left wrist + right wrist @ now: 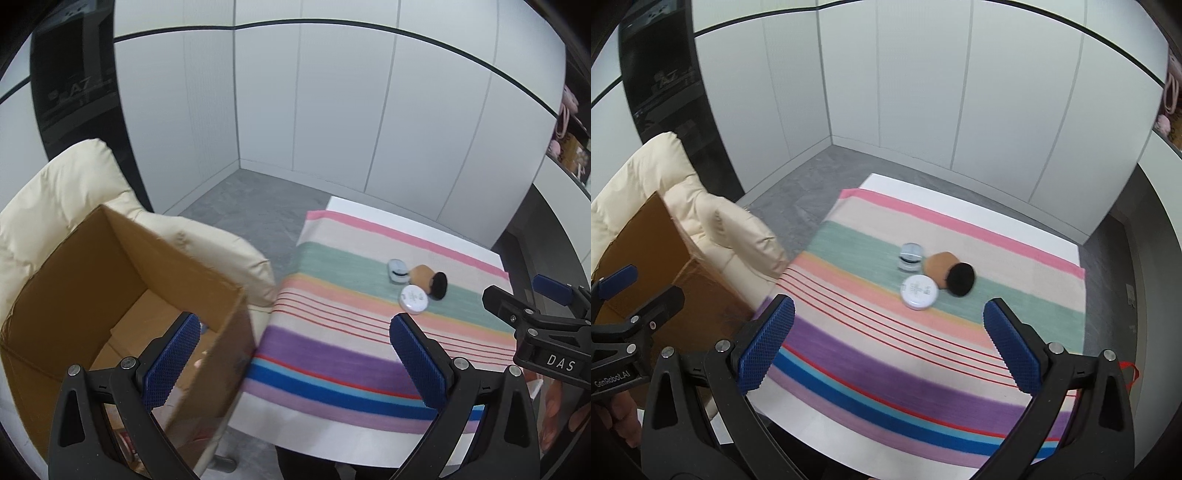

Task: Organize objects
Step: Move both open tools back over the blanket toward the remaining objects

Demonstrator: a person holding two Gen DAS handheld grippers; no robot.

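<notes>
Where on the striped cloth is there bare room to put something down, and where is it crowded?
The cloth is bare across its near purple and blue stripes and along the far pink edge. The only crowded spot is on the green stripe, where the small jar, brush and white round tin cluster closely. Both hand-held grippers, left and right, are open and empty.

— What is hidden inside the cardboard box [110,280]?

— Much of its floor is covered by a left finger pad [171,363]; the contents beside that pad cannot be identified.

— And the print on the round white lid [919,291]?

— Too small and blurred to be read.

— The tabletop [827,432]?

— Its near edge is hidden behind the fingers. The shelf items [570,147] at the right are cut off by the picture's edge.
</notes>
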